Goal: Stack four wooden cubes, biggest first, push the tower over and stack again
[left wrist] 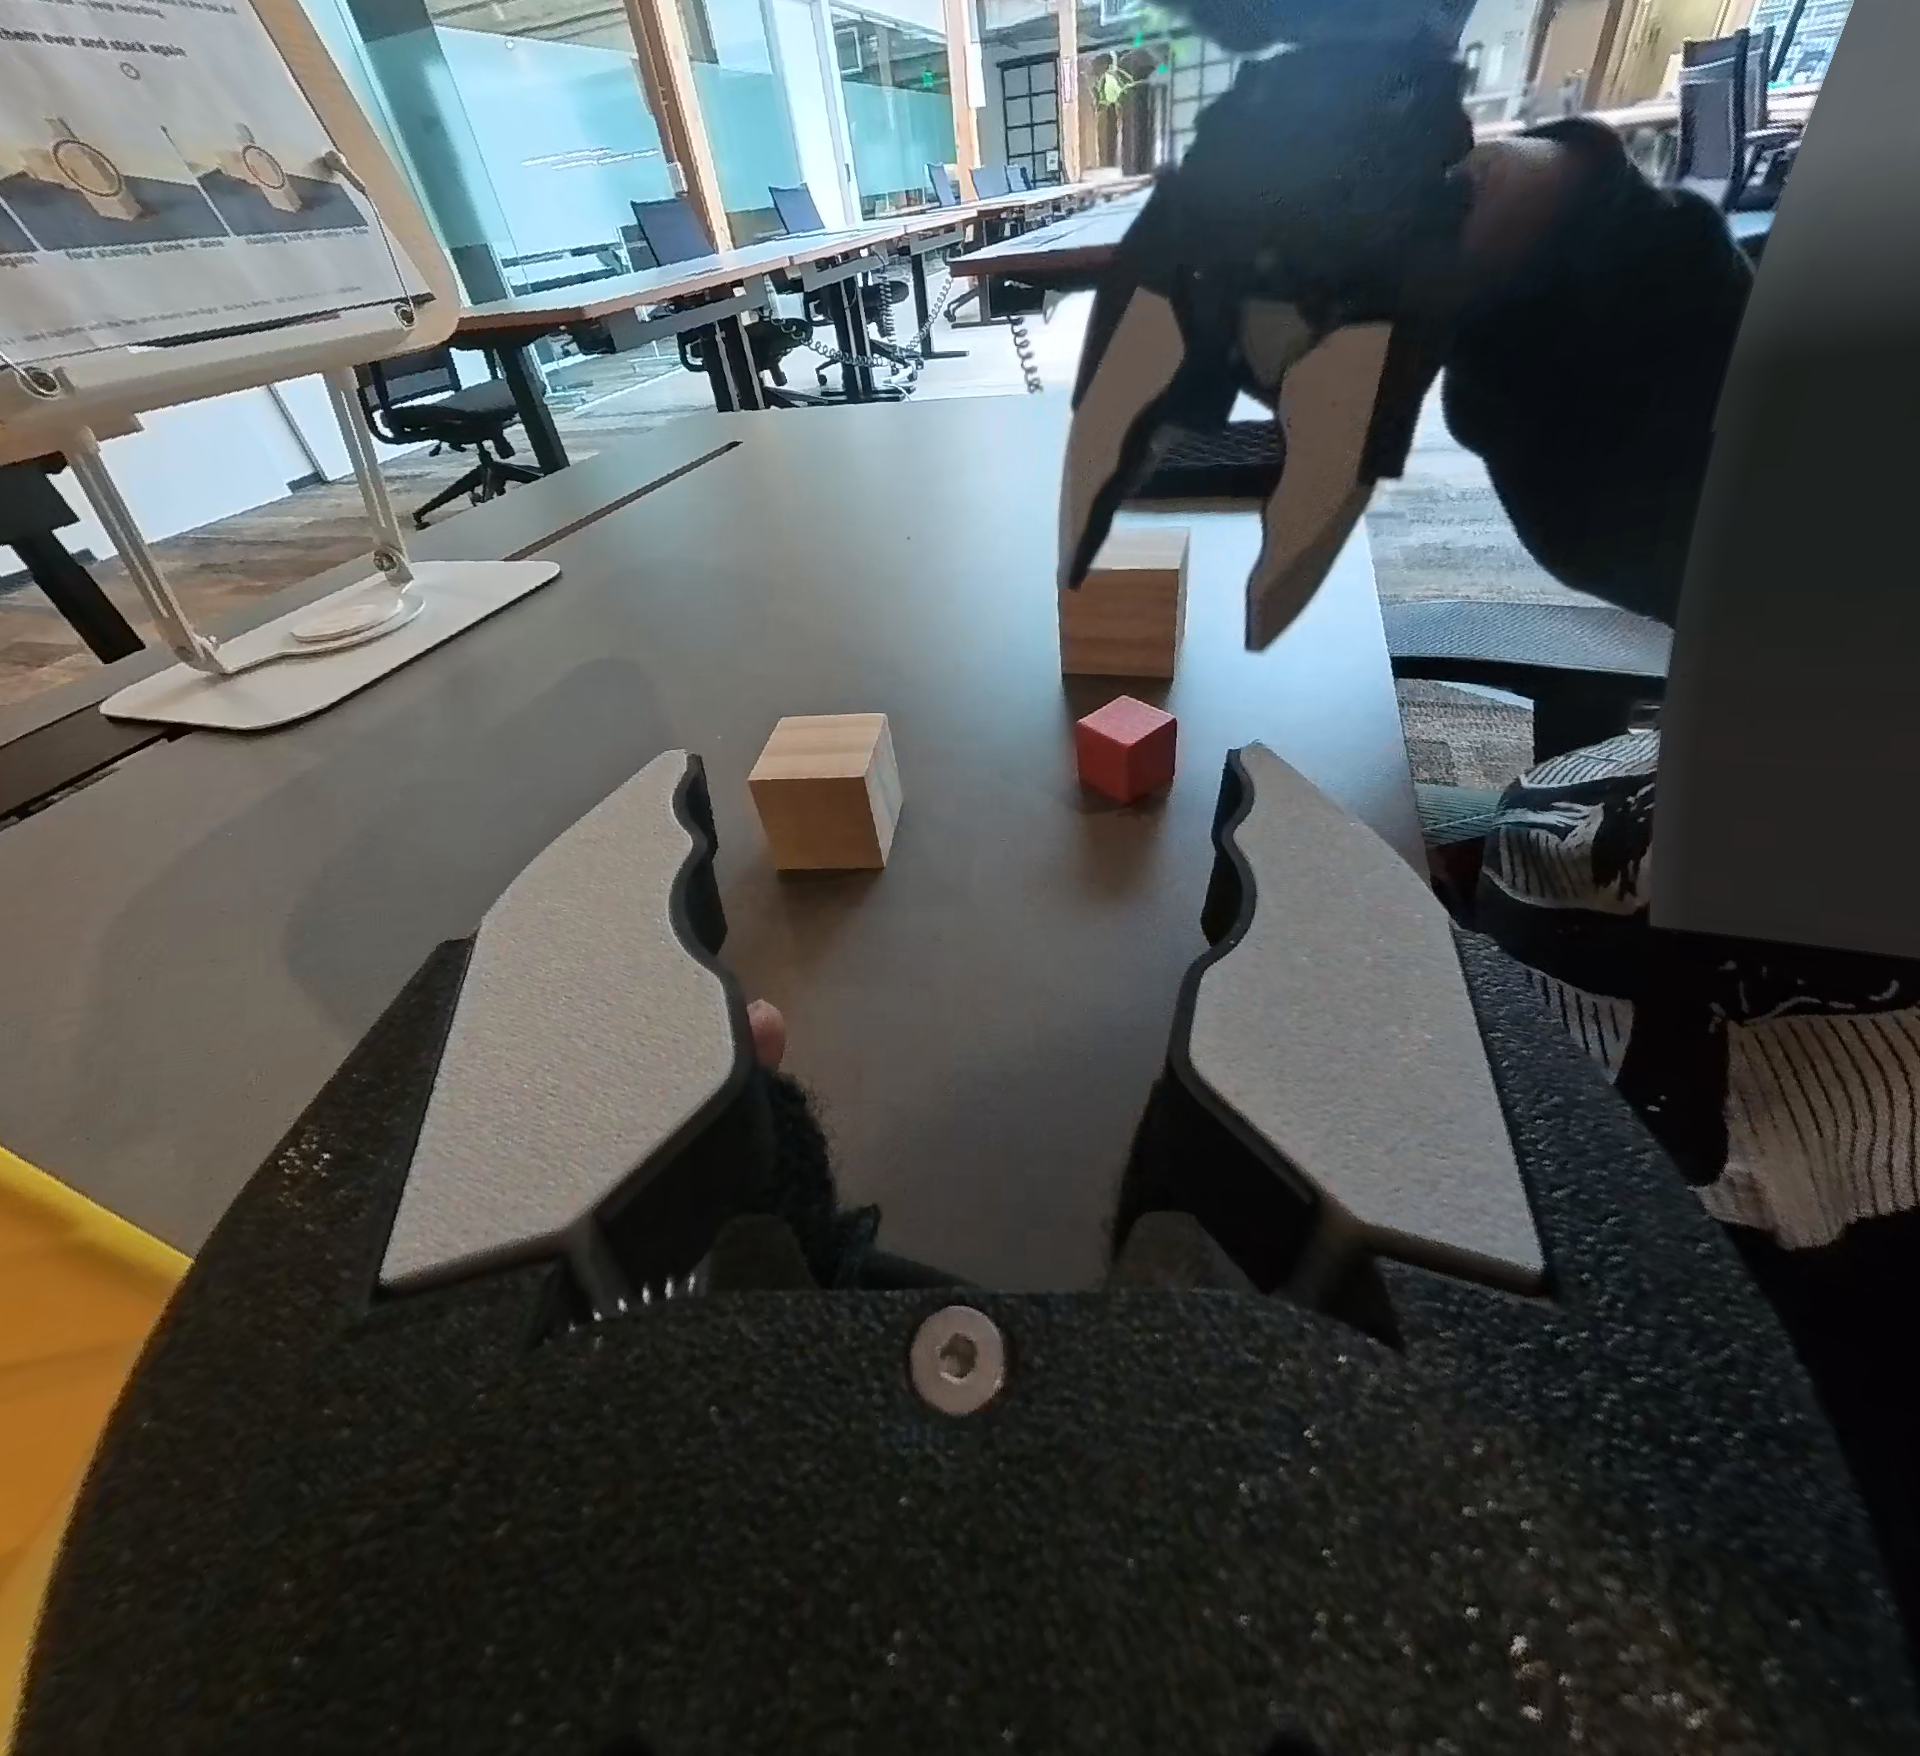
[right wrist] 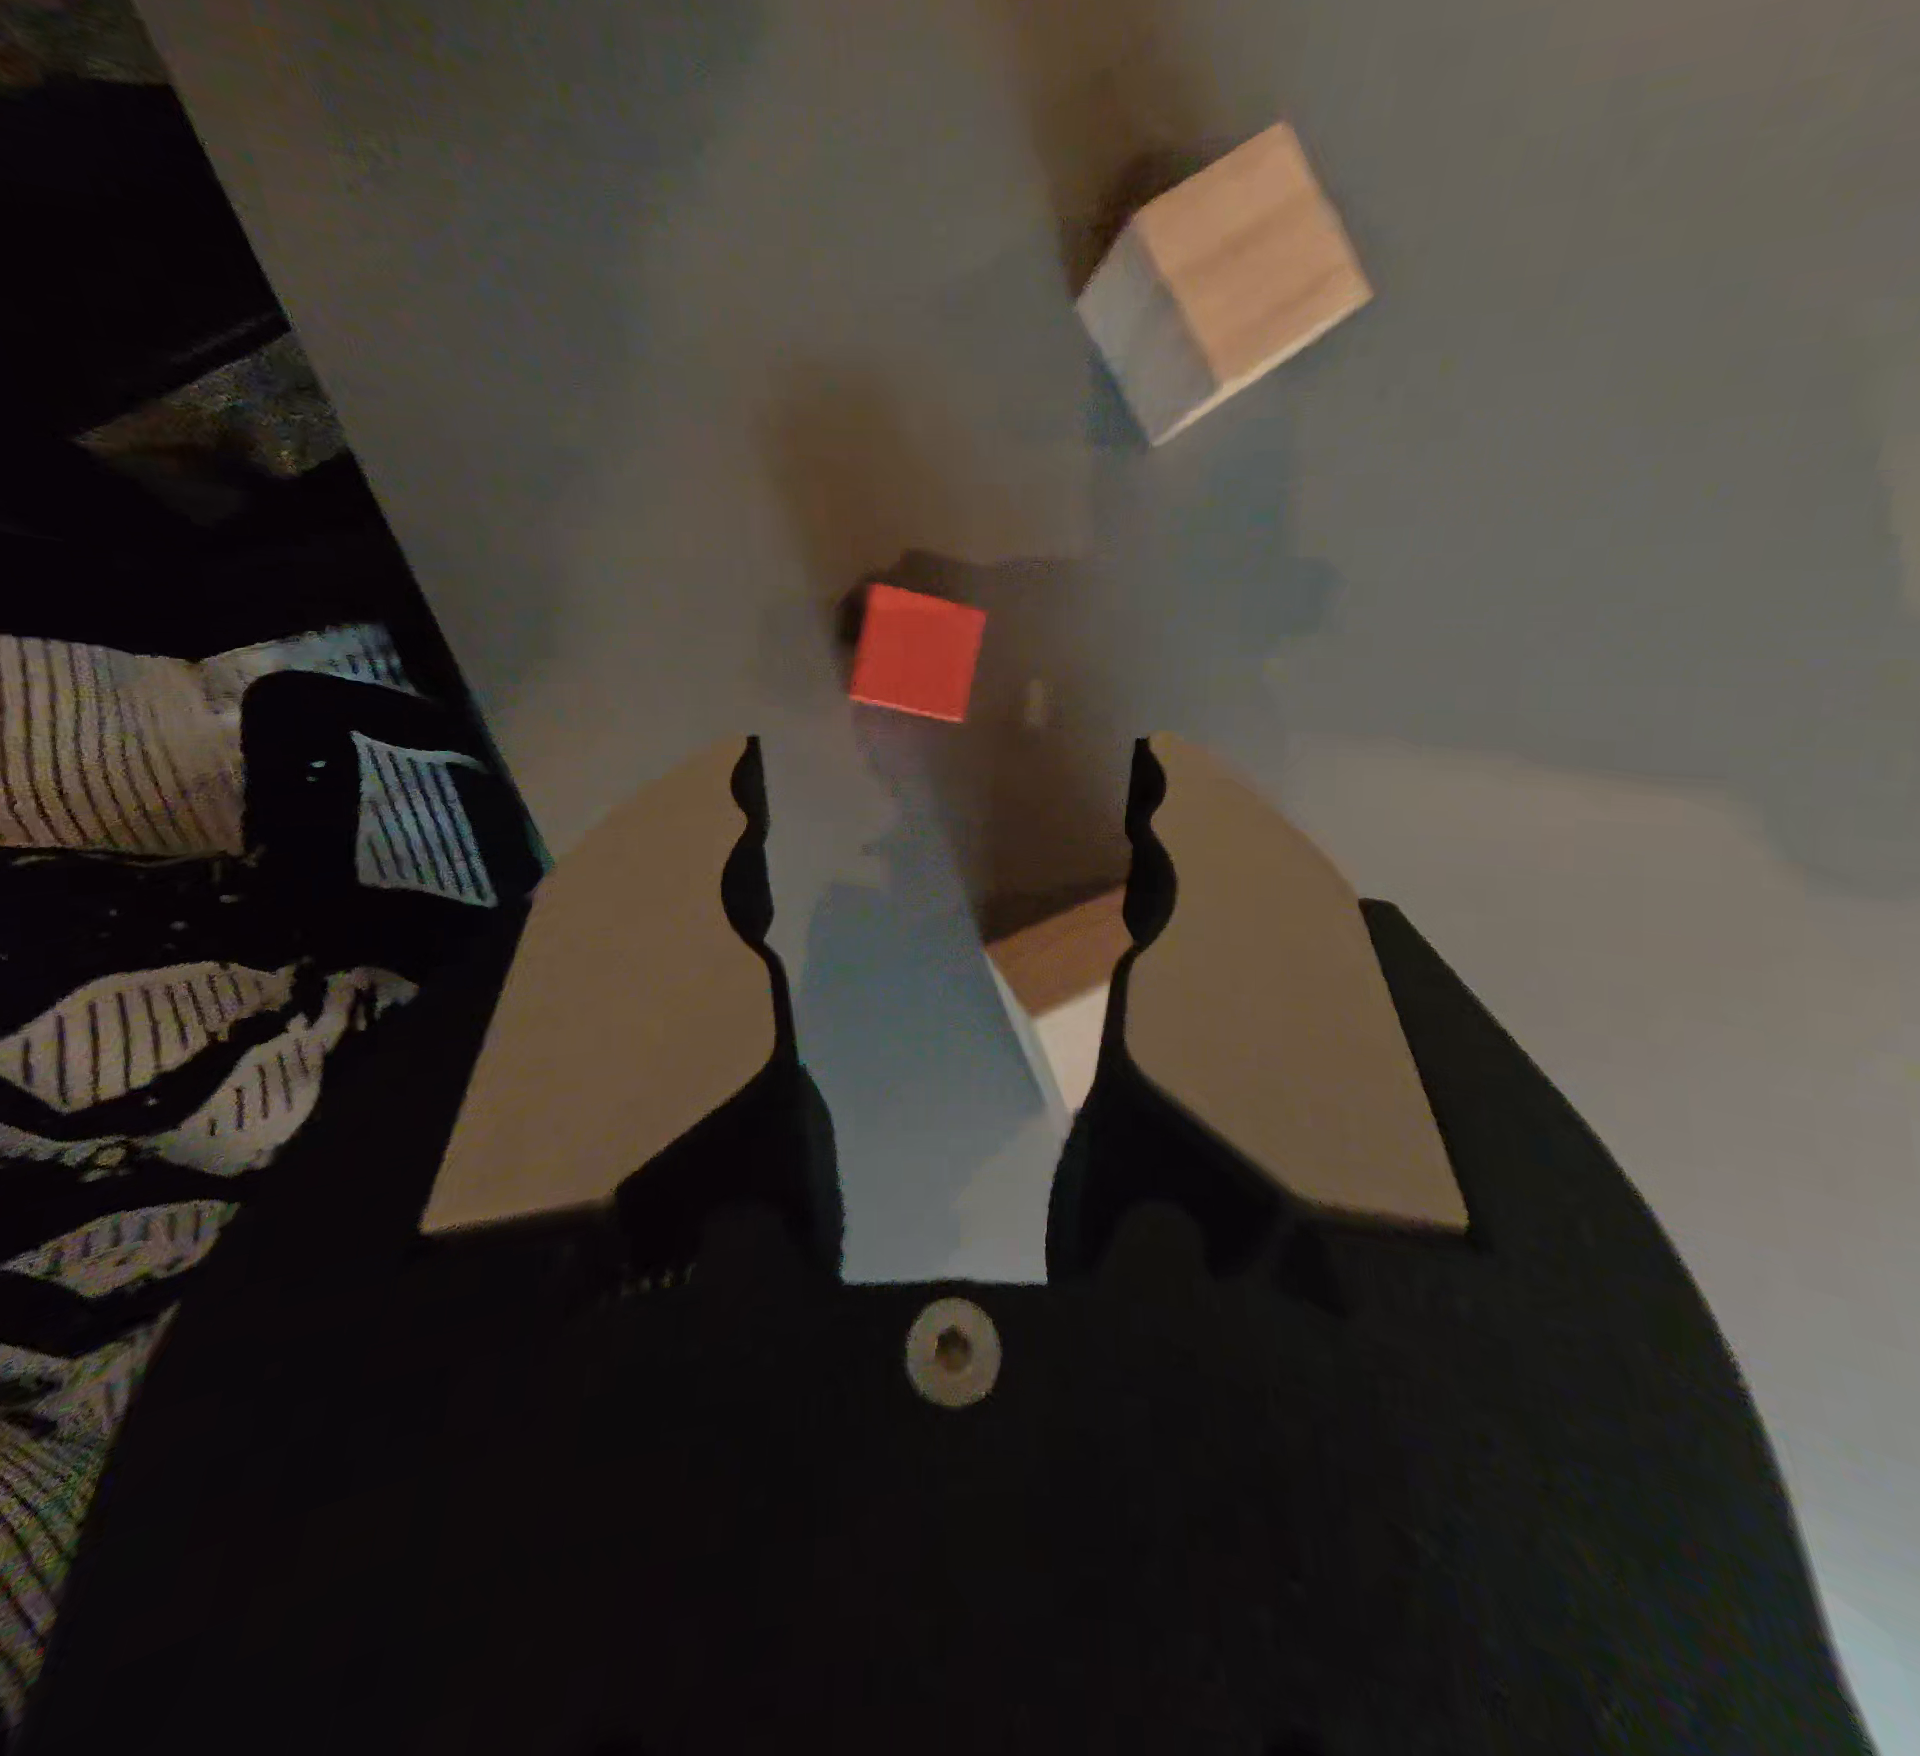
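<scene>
The left tongs [left wrist: 966, 771] sit low over the dark surface [left wrist: 416, 875], spread wide with nothing between them. Just past their tips a mid-sized plain wooden cube [left wrist: 826, 792] stands toward the left tip, and a small red cube [left wrist: 1125, 748] stands toward the right tip; the two are apart, with bare surface between. Behind the red cube, close to it but not touching, stands a larger plain wooden cube [left wrist: 1124, 605].

The right tongs [left wrist: 1169, 610] hang point-down over that larger cube, spread, gripping nothing; one tip overlaps the cube's top left corner, though whether it touches cannot be told. In the right wrist view the right tongs [right wrist: 945, 750] look straight down: the red cube [right wrist: 918, 652] lies just ahead of the tips, the mid-sized cube [right wrist: 1226, 283] farther off to the right, and part of the larger cube [right wrist: 1060, 963] shows between the fingers. No cube bears any marking that can be seen.

A white stand [left wrist: 332, 626] at the far left holds a printed instruction sheet [left wrist: 156, 117] with text and photos. A seam runs across the surface near the stand. The right edge of the surface passes close to the larger and red cubes; a chair [left wrist: 1527, 636] and patterned clothing [left wrist: 1558, 833] lie beyond it. Open surface stretches left of the cubes.
</scene>
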`<state>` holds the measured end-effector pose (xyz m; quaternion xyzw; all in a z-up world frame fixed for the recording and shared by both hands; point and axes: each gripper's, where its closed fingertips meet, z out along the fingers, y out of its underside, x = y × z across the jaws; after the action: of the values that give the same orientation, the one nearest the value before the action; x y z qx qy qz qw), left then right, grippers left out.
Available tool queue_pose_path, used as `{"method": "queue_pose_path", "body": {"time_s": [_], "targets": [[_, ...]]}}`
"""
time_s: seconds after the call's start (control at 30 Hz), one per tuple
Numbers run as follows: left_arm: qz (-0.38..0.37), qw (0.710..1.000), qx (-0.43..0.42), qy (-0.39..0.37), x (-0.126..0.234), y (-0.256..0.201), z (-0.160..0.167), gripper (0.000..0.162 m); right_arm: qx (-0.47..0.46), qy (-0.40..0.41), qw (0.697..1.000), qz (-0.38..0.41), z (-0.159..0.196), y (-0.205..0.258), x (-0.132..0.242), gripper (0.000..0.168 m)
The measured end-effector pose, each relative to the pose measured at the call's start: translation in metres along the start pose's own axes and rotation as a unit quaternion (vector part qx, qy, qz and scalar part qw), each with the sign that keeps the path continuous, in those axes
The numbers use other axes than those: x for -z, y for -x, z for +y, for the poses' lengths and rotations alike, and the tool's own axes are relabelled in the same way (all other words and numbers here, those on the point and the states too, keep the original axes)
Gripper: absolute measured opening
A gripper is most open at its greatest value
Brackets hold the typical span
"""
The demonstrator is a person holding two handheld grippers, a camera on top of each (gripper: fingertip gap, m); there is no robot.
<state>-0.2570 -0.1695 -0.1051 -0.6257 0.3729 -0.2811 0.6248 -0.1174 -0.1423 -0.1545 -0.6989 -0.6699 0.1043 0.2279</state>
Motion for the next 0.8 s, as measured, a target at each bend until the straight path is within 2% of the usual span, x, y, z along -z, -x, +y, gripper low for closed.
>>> {"method": "queue_pose_path", "body": {"time_s": [0.13,0.27,0.5,0.63,0.8], "targets": [[-0.002,1.000,0.001,-0.002,0.000,0.001,0.000,0.091,-0.011,0.023,0.999,-0.022,0.001,0.010,-0.020,0.060],[-0.002,1.000,0.001,-0.003,0.001,0.001,-0.001,0.091,-0.013,0.025,0.999,-0.028,-0.005,0.005,-0.023,0.059],[-0.004,1.000,-0.001,-0.004,0.001,0.001,-0.001,0.091,0.004,0.029,0.999,-0.012,-0.044,-0.028,-0.032,0.056],[-0.003,1.000,-0.001,-0.005,0.001,0.001,-0.001,0.091,0.111,0.063,0.992,-0.018,-0.062,-0.054,-0.043,0.061],[-0.005,1.000,-0.001,-0.009,0.002,0.001,-0.002,0.091,0.245,0.119,0.959,-0.074,-0.066,-0.069,-0.067,0.062]]}}
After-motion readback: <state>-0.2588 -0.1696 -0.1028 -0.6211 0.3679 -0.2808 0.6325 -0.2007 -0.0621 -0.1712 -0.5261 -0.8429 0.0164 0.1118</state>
